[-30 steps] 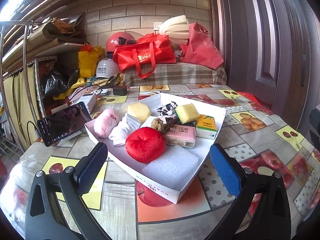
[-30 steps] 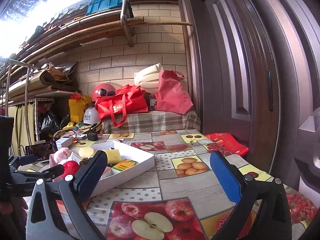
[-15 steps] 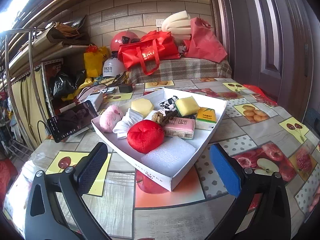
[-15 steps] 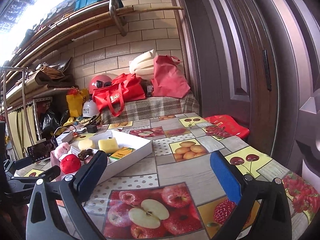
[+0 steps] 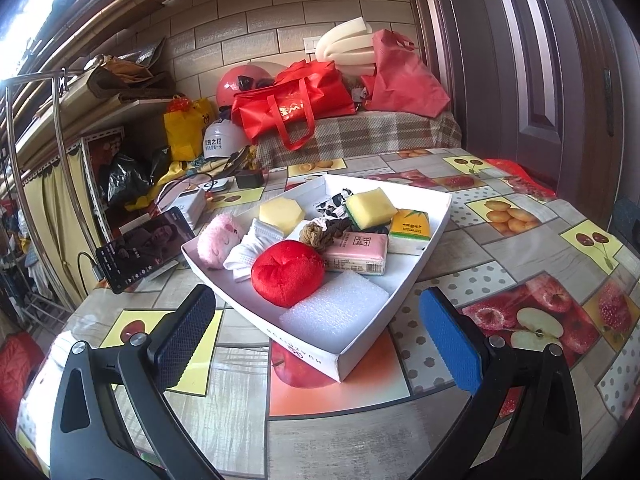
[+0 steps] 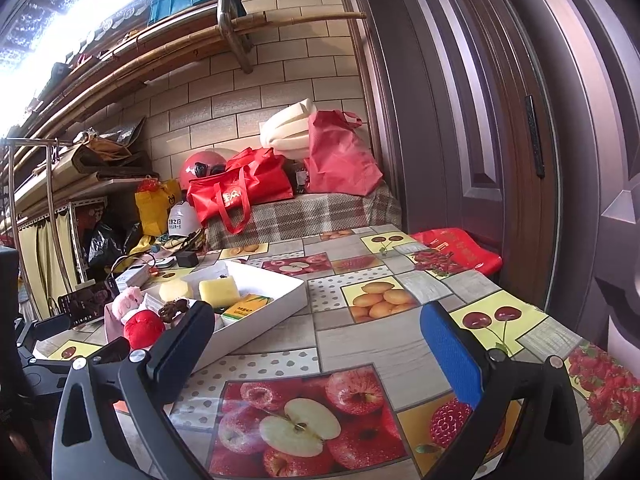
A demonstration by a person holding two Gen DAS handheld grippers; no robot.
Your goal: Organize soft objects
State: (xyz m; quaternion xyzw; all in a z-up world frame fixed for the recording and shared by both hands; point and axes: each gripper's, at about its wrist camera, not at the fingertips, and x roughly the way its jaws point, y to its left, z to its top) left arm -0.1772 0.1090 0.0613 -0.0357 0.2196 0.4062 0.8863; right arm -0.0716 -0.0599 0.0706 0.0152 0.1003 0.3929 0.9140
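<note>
Both tools, left tool and right tool, gape empty; ahead of the left, soft items fill the white tray, seemingly unsorted.

Left wrist view low and close before the white tray, right wrist view farther right, both sharing it

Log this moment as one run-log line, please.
left gripper: open, facing white tray | right gripper: open, over table | red plush: in tray
</note>
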